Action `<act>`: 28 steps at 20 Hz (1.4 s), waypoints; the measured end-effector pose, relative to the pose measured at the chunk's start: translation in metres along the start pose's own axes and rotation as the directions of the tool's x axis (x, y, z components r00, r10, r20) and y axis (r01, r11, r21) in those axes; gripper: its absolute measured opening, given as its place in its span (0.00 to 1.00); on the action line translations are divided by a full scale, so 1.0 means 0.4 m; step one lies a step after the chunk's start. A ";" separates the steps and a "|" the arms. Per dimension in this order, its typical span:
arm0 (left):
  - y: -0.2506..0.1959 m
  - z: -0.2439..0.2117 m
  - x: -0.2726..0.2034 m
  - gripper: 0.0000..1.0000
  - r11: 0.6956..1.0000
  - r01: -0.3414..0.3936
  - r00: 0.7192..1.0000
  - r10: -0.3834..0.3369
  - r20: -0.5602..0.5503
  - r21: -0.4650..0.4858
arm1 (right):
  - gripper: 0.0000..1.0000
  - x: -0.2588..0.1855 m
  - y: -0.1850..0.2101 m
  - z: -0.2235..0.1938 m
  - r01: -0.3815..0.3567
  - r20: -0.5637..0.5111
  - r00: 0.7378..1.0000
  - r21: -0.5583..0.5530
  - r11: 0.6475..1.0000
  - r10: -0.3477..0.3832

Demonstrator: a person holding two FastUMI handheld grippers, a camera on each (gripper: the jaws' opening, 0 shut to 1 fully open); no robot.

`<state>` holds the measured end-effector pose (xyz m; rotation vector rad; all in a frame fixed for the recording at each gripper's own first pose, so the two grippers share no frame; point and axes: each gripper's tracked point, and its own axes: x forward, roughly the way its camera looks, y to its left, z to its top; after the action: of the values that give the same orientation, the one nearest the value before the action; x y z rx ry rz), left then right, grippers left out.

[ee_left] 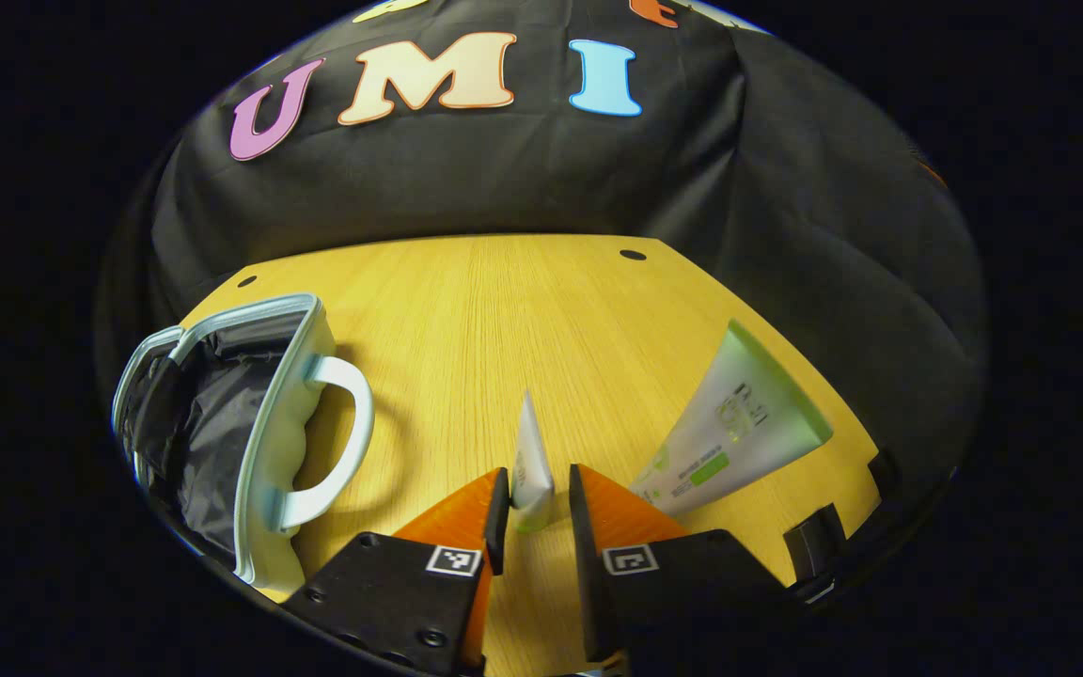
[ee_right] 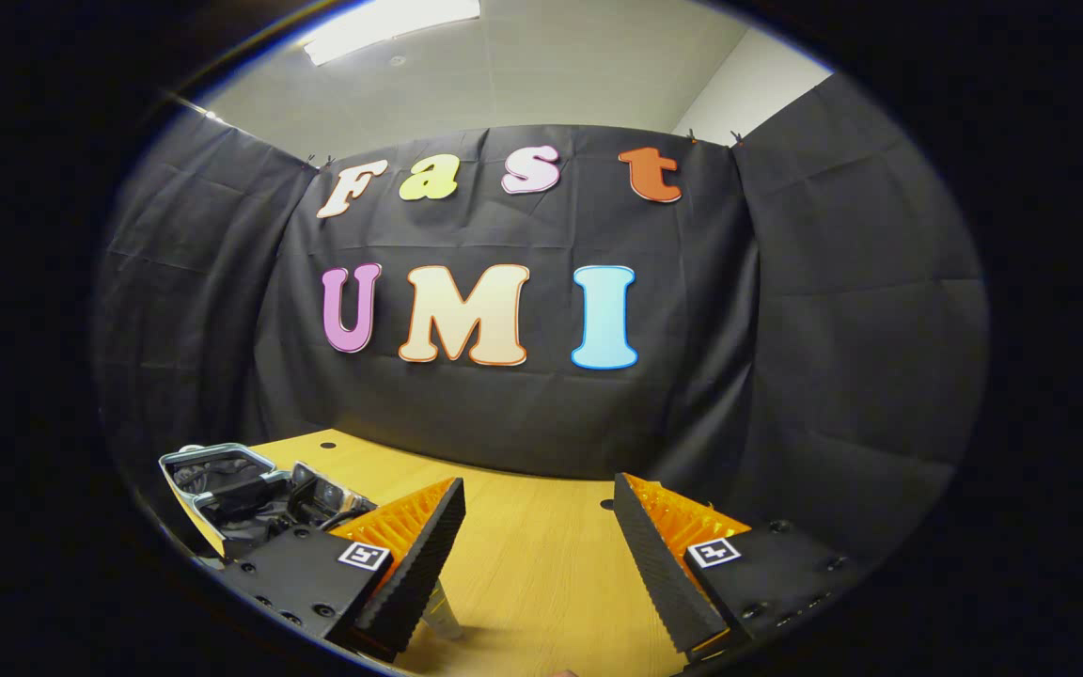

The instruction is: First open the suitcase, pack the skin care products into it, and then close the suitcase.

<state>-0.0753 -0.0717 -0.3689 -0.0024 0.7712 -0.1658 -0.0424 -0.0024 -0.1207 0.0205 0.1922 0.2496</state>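
The pale yellow suitcase stands open at the table's left, showing its black lining and a white handle; in the right gripper view the suitcase sits at the lower left. A small white tube stands upright between the fingers of my left gripper. The left finger touches it and a thin gap shows at the right finger. A larger white-and-green tube lies on the table to the right. My right gripper hangs wide open over the table, holding nothing.
The wooden table runs back to the black cloth wall, with small dark holes near its far edge. A pale object pokes out under the right gripper's left finger; I cannot tell what it is.
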 end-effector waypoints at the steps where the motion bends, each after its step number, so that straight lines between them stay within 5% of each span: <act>1: 0.006 -0.004 0.001 0.26 1.000 -0.005 1.000 0.005 0.002 -0.003 | 0.99 -0.002 0.009 -0.006 -0.011 -0.002 1.000 -0.004 1.000 0.011; 6: 0.020 0.016 -0.017 0.13 1.000 0.009 1.000 -0.009 0.009 -0.016 | 0.99 -0.004 0.058 -0.046 -0.062 -0.014 0.998 -0.031 0.998 0.062; 15: 0.065 0.173 -0.157 0.13 1.000 -0.022 0.994 0.022 0.109 -0.008 | 0.99 0.020 0.180 -0.210 -0.167 -0.113 0.980 -0.033 0.985 0.162; 28: 0.226 0.230 -0.385 0.13 0.988 -0.130 0.973 0.143 0.180 -0.078 | 0.98 0.061 0.263 -0.569 -0.216 -0.389 0.903 -0.045 0.975 0.182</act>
<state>-0.1067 0.0353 -0.2017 -0.0267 0.5881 -0.0086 -0.0883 0.1046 -0.3441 -0.0974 0.5719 0.4668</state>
